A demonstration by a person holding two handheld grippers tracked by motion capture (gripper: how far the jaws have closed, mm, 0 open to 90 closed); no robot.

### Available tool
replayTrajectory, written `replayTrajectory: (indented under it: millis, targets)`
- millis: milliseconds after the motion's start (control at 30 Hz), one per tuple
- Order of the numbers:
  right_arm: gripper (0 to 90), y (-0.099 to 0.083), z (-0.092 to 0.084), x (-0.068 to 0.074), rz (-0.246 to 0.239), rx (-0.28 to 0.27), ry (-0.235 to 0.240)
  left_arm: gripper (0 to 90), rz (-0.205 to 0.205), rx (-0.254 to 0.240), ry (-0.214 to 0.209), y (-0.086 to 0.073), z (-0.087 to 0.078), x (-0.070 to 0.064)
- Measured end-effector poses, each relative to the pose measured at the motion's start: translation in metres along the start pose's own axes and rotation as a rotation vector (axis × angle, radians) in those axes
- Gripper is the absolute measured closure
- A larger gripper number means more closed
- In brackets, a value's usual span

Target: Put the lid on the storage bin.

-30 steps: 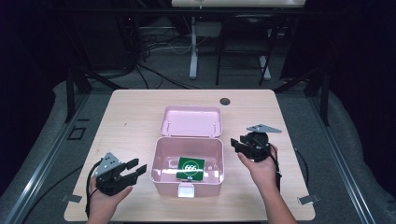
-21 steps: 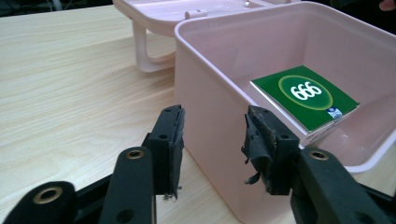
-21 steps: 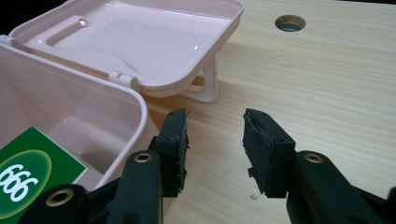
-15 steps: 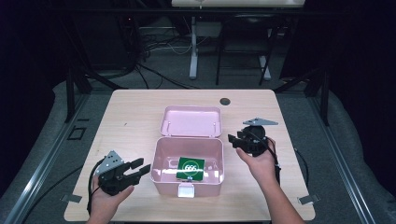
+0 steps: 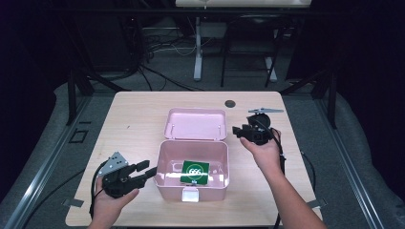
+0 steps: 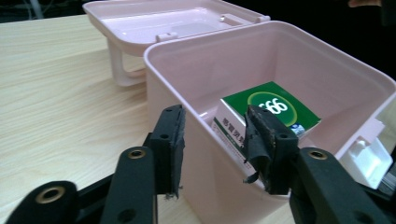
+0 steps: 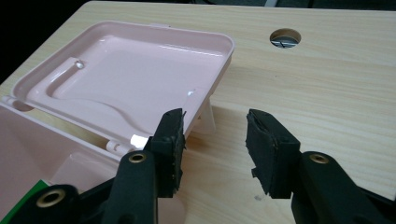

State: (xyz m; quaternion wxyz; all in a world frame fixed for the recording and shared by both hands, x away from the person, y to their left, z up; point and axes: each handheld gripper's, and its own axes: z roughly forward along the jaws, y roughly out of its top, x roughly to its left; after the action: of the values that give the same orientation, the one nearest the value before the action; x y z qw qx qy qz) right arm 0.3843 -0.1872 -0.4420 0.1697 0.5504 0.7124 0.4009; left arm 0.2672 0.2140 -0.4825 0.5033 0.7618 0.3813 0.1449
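Pink box (image 5: 192, 179), green-white carton (image 5: 195, 171)

Both grippers black: left gripper (image 5: 143, 171) carries a grey three-cornered plate, as does right gripper (image 5: 240, 131). Jaws show brass-ringed screw holes, frayed black pads (image 6: 260, 140). Black cables trail. Forearms unsleeved.

Inside the pink box (image 5: 193, 168), its near wall hides the lower part of the green packet (image 6: 269, 113); the packet's small print is unreadable.

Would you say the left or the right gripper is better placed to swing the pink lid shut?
Probably the right gripper: its open jaws sit beside the lid's corner.
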Motion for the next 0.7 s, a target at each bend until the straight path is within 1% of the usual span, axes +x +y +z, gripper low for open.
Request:
replayTrajectory:
  millis: [67, 133, 167, 233, 267, 333, 433, 467, 600, 633, 667, 700]
  targets:
    - [57.4, 0.004, 0.003, 0.001, -0.010, 0.011, -0.004, 60.2, 0.018, 0.004, -0.007, 0.000, 0.003, -0.004]
    - [57.4, 0.005, 0.004, 0.001, -0.011, 0.013, -0.004, 60.3, 0.025, 0.008, -0.008, -0.001, 0.005, -0.005]
    - [57.9, 0.007, 0.005, 0.002, -0.011, 0.017, -0.010, 61.4, 0.028, 0.023, -0.010, 0.000, 0.006, -0.006]
    - [58.8, 0.009, 0.006, 0.001, -0.012, 0.011, -0.003, 63.3, 0.027, 0.021, -0.015, -0.001, 0.009, -0.006]
    - [59.2, 0.011, 0.008, 0.002, -0.013, 0.017, -0.014, 63.5, 0.026, 0.030, -0.017, -0.001, 0.009, -0.006]
    - [59.5, 0.013, 0.011, 0.002, -0.014, 0.023, -0.019, 63.8, 0.037, 0.047, 0.000, -0.001, 0.012, -0.007]
    - [59.7, 0.015, 0.014, 0.002, -0.016, 0.024, -0.025, 64.9, 0.041, 0.055, 0.012, -0.001, 0.012, -0.007]
    - [60.0, 0.017, 0.016, 0.002, -0.013, 0.033, -0.029, 65.9, 0.039, 0.056, 0.013, -0.002, 0.012, -0.007]
    - [60.7, 0.020, 0.019, 0.003, -0.010, 0.037, -0.030, 66.5, 0.046, 0.064, 0.025, -0.003, 0.014, -0.007]
    - [60.8, 0.021, 0.020, 0.002, -0.007, 0.036, -0.023, 67.1, 0.046, 0.065, 0.024, -0.003, 0.014, -0.007]
    - [61.2, 0.022, 0.021, 0.003, -0.001, 0.041, -0.027, 67.2, 0.045, 0.066, 0.026, -0.003, 0.014, -0.007]
    - [61.3, 0.023, 0.022, 0.003, -0.006, 0.048, -0.031, 67.4, 0.045, 0.065, 0.025, -0.003, 0.014, -0.007]
